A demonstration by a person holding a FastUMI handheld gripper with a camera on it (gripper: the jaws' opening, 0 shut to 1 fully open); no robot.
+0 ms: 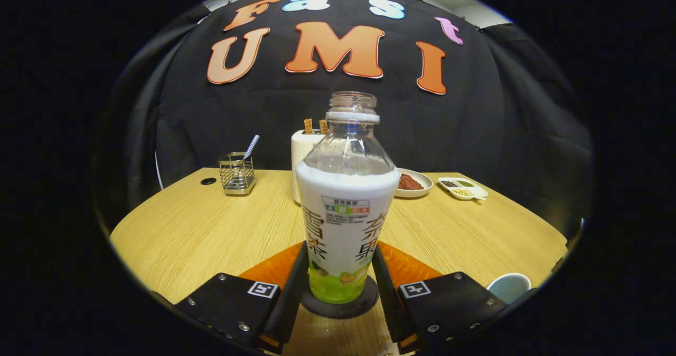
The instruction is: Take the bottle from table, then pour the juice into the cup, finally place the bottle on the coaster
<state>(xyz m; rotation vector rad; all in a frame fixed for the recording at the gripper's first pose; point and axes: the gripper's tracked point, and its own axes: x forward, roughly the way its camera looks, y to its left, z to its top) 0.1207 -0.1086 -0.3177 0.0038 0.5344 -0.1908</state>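
Observation:
An uncapped clear bottle (346, 208) with a white-and-green label stands upright on a dark round coaster (340, 306), on the wooden table (200, 229). My gripper (339, 247) has it between the two black fingers (293, 287), which lie flush against the lower sides of the bottle, one on each side. A pale blue cup (508, 286) stands to the right of the right finger, close to the table's near edge; what is inside it is hidden.
Behind the bottle stands a white toaster (302, 150) with toast in it. A wire holder with a spoon (237, 172) is at the far left, a plate of brown food (413, 183) and a divided white dish (463, 188) at the far right.

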